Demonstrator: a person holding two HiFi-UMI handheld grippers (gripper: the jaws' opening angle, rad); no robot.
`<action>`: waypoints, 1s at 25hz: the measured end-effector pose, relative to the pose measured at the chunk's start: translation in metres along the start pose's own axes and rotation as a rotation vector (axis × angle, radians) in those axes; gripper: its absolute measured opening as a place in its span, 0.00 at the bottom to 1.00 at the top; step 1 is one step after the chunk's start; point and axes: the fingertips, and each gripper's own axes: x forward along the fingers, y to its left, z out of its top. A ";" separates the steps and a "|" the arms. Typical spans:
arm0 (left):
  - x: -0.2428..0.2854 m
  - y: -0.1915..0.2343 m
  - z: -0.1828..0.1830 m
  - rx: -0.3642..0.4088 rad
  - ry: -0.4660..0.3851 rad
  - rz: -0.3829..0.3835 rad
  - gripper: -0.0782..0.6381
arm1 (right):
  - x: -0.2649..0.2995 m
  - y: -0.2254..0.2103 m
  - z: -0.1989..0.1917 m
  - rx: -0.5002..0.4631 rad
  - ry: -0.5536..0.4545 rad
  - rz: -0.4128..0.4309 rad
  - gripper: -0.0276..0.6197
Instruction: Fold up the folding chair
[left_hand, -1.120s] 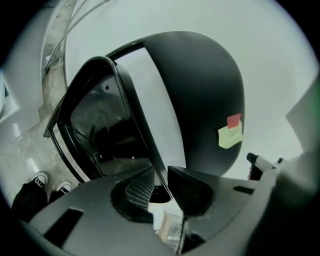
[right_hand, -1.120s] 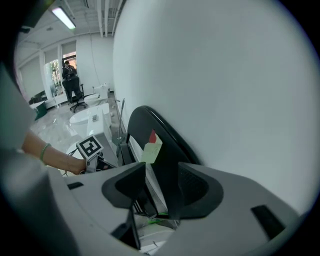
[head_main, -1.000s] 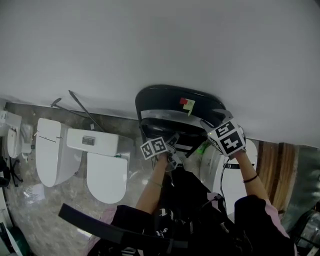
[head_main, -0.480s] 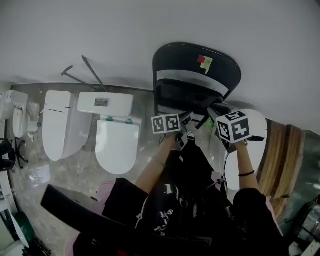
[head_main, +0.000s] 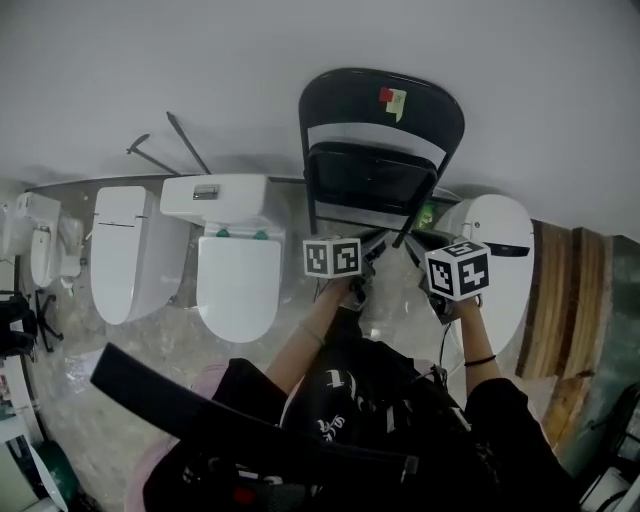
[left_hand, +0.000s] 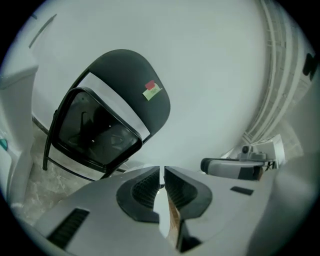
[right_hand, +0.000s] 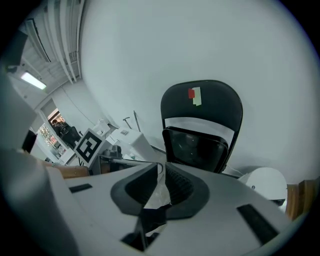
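The black folding chair (head_main: 380, 100) stands folded flat and upright against the white wall, its seat (head_main: 368, 178) swung up against the backrest; a red and pale sticker sits near the top. It shows in the left gripper view (left_hand: 125, 80) and the right gripper view (right_hand: 200, 107) too. My left gripper (head_main: 372, 264) and right gripper (head_main: 416, 254) hang side by side in front of the chair's lower legs, apart from it. The left gripper's (left_hand: 161, 172) jaws are closing, down to a slit, with nothing between them. So are those of the right gripper (right_hand: 163, 170).
Two white toilets (head_main: 235, 270) (head_main: 125, 250) lie on the stone floor left of the chair, and another white toilet (head_main: 495, 240) is at its right. Thin metal rods (head_main: 185, 140) lean on the wall. A wooden panel (head_main: 560, 300) stands at far right.
The chair has gone from tilted, with the right gripper at its edge, to upright against the wall. Both grippers have drawn back from it, toward me.
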 end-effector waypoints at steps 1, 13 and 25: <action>-0.004 -0.008 -0.010 0.012 -0.001 -0.003 0.15 | -0.006 0.007 -0.011 0.004 -0.006 0.006 0.13; -0.090 -0.071 -0.153 -0.052 -0.090 0.002 0.13 | -0.092 0.095 -0.152 0.077 -0.072 0.014 0.12; -0.161 -0.104 -0.204 0.087 -0.046 -0.027 0.13 | -0.118 0.168 -0.214 0.210 -0.135 0.018 0.09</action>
